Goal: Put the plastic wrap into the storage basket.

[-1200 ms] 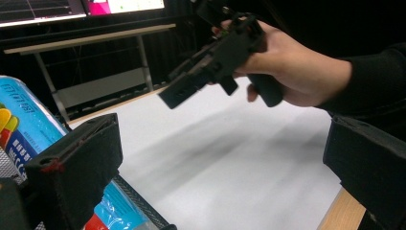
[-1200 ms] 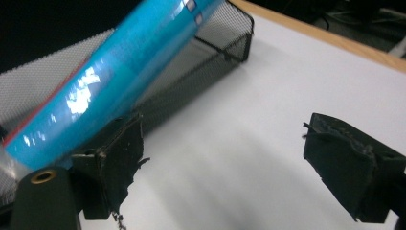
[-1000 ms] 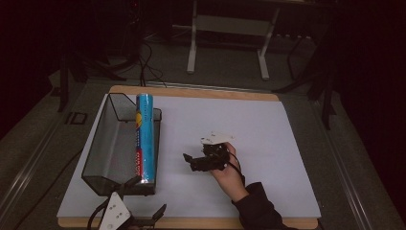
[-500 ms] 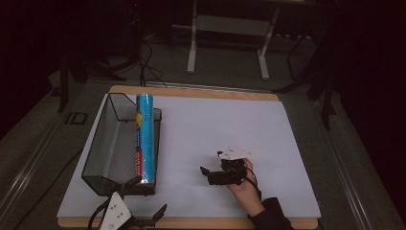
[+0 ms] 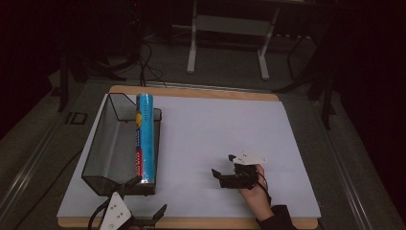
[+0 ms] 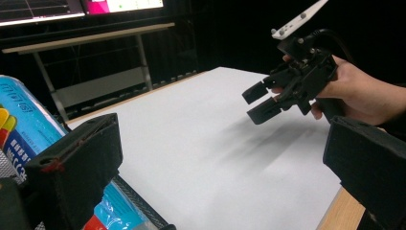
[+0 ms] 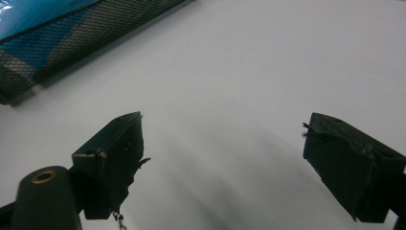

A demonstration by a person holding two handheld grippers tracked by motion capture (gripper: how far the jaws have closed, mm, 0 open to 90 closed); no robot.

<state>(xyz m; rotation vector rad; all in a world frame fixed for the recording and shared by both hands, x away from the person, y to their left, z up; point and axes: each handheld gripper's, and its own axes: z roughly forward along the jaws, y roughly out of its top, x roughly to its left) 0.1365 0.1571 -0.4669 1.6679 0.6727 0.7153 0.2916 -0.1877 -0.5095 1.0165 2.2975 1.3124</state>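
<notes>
A long blue tube-shaped can (image 5: 144, 139) lies along the right side of a black wire-mesh basket (image 5: 112, 143) at the left of the table. In the left gripper view the blue can (image 6: 19, 124) sits beside the left jaw. My left gripper (image 5: 146, 196) rests at the front edge just below the basket, open and holding nothing (image 6: 220, 167). My right gripper (image 5: 219, 176) hovers over the white sheet at the front right, held by a hand, open and holding nothing (image 7: 230, 158). The right gripper (image 6: 261, 100) points toward the basket (image 7: 86, 33).
A white sheet (image 5: 215, 124) covers a wooden board (image 5: 201, 91) whose edge shows at the back and front. Beyond the table stand a metal frame (image 5: 225, 38) and cables on a dark floor. Bare sheet lies between the basket and my right gripper.
My right gripper has drawn back from the middle of the table toward the front right, away from the basket. The left gripper, the basket and the can have stayed put.
</notes>
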